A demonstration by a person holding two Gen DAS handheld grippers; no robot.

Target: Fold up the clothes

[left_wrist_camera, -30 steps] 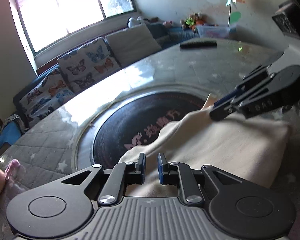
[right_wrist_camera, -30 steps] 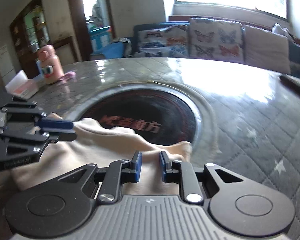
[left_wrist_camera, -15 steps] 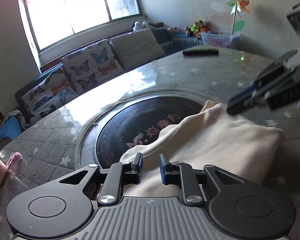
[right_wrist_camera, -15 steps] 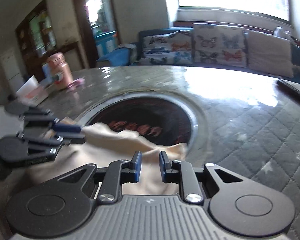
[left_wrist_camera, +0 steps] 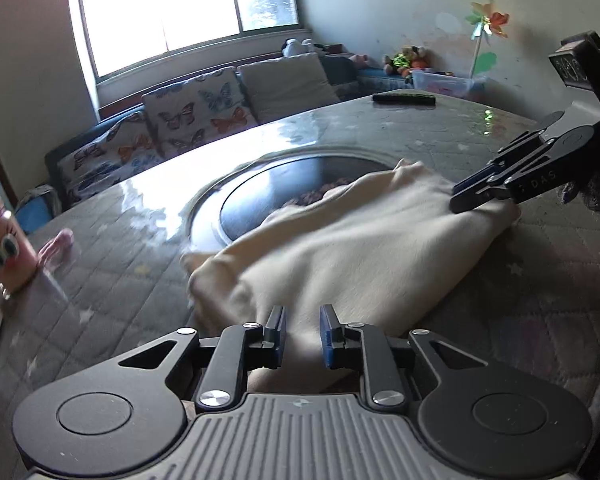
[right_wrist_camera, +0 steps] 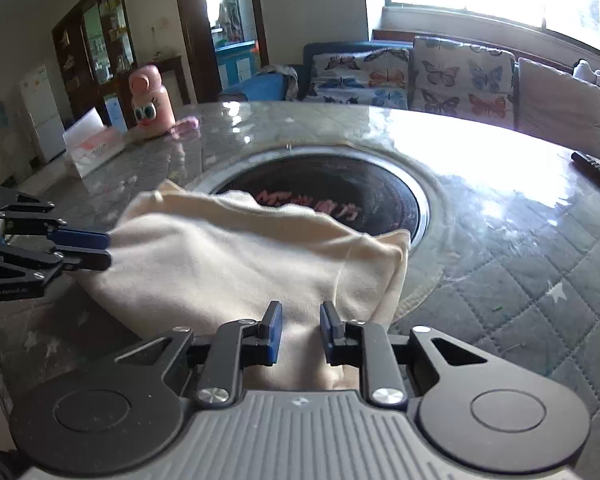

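Note:
A cream garment (left_wrist_camera: 360,248) lies bunched in a long fold on the grey quilted table (left_wrist_camera: 120,260), its far edge over the dark round inset (left_wrist_camera: 268,196). My left gripper (left_wrist_camera: 302,330) is shut on the garment's near left end, with cloth filling the narrow gap between its blue pads. The right gripper (left_wrist_camera: 458,198) pinches the garment's right end. In the right wrist view, the right gripper (right_wrist_camera: 300,328) grips a tuck of the cream garment (right_wrist_camera: 240,256). There the left gripper (right_wrist_camera: 106,249) clamps the far left end.
A pink bottle with cartoon eyes (right_wrist_camera: 152,108) and a white box (right_wrist_camera: 92,144) stand at the table's far left. A dark remote (left_wrist_camera: 404,99) lies at the far edge. A butterfly-print sofa (left_wrist_camera: 196,112) runs under the window behind the table.
Both grippers have dragged the garment sideways, largely off the dark inset. The left gripper moved furthest, so the pink bottle now shows in its view. Its jaw gap looks slightly wider.

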